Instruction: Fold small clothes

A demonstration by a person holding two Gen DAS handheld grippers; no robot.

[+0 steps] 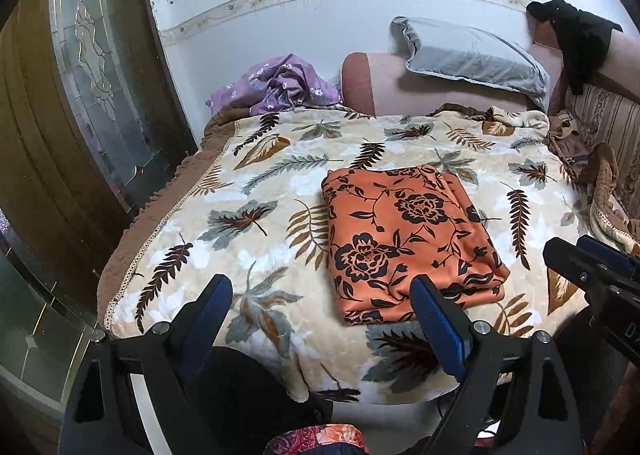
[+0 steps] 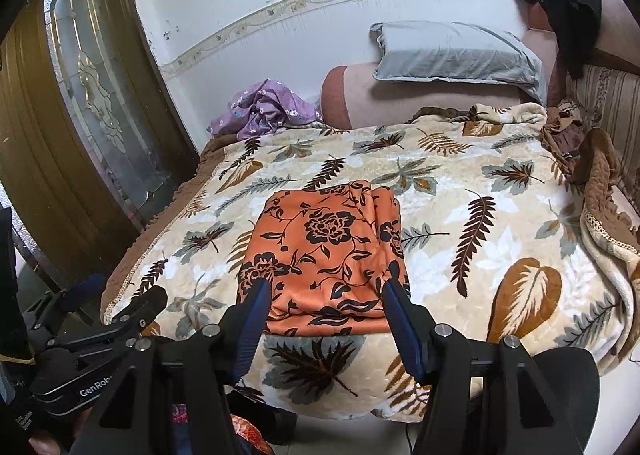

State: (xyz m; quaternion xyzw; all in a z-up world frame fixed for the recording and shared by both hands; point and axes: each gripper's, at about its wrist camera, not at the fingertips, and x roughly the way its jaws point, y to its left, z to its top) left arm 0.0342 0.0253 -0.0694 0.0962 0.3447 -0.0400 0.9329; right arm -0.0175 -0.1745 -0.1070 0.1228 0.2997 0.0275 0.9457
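Bed blanket (image 1: 280,183) with leaf print spans both views. Orange floral garment (image 1: 408,239) lies folded flat mid-blanket, near the front edge. Left gripper (image 1: 320,311) fingers wide apart, empty; right gripper (image 2: 324,315) fingers apart, empty, hovering by garment's near edge.

White wall (image 1: 248,3) with floral border; wooden glass-panelled door (image 1: 92,87) left; bed under leaf-print blanket (image 1: 256,183); grey pillow (image 1: 472,55) on bolster.

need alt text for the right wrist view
A folded orange cloth with black flowers lies on a cream leaf-patterned blanket covering a bed, the open right gripper poised at its near edge. A grey pillow rests behind.
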